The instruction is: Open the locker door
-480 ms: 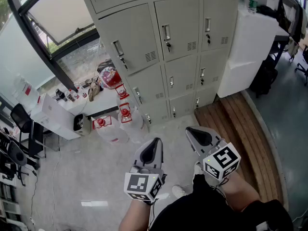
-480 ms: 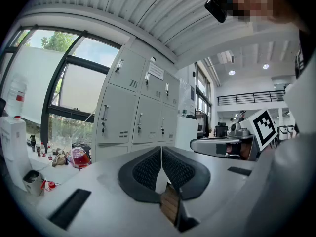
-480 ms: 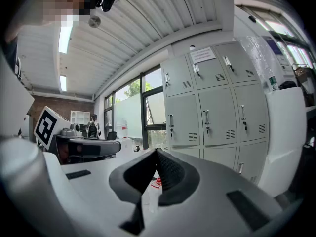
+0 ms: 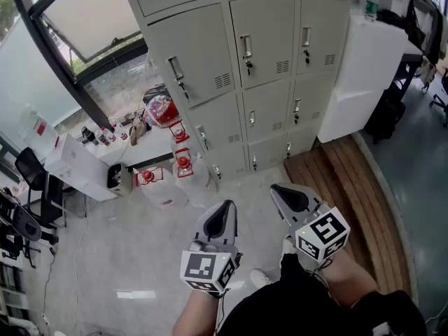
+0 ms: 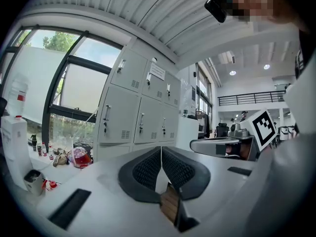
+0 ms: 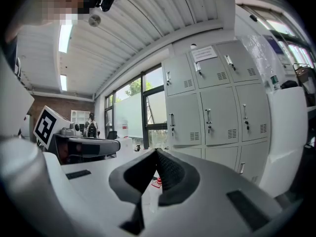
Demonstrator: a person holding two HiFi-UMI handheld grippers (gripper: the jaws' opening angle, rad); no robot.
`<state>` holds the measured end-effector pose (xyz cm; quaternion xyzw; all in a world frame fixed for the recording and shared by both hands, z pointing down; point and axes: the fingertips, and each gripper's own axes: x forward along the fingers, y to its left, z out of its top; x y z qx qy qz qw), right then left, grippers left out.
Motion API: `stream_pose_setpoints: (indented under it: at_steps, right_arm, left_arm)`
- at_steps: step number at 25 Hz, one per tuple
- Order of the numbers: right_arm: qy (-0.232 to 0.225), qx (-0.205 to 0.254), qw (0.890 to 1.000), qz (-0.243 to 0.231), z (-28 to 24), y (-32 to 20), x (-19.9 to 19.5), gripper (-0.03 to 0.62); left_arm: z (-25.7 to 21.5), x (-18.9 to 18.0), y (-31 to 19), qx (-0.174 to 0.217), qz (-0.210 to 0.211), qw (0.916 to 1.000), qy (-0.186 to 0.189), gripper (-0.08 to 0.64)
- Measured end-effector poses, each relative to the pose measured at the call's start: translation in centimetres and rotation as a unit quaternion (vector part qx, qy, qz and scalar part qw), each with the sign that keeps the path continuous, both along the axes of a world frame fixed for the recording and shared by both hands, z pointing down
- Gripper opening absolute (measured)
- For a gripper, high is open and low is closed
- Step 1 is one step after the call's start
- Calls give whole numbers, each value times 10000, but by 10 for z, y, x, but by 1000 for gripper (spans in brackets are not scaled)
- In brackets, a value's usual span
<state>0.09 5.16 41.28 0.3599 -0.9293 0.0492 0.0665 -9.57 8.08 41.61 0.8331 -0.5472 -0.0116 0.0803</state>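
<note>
Against the far wall: a bank of grey metal lockers [image 4: 210,82], every door shut.
Task door: the middle locker door [image 4: 269,26] is closed, with an upright handle [image 4: 246,46] and a small lock below it.
Left gripper [image 4: 224,212]: low over the pale floor [image 4: 126,250], well apart from the lockers; its ribbed pads [image 5: 145,169] meet at the tips with nothing between them.
Right gripper [image 4: 280,193]: just beside the left one, equally far from the lockers; its pads [image 6: 170,172] are pressed together and empty (only the room shows past them).
Lockers' lower left corner: water jugs [image 4: 157,184] with red caps stand on the floor.
Lockers' right side: a tall white cabinet [image 4: 364,75], a bottle [image 4: 372,4] on top, and wooden boards [image 4: 350,180] at its foot.
</note>
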Motion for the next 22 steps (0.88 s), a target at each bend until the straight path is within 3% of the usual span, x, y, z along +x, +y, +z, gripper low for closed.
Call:
stream_pose_setpoints:
  at_steps: [12, 22]
  right_arm:
    - [-44, 12, 10000, -71, 1, -3, -10, 54]
    - [-27, 42, 9997, -235, 2, -46, -17, 54]
  left_arm:
    - [4, -8, 1, 19, 1, 10000, -14, 20]
    - [8, -9, -32, -54, -134, 9999, 3, 20]
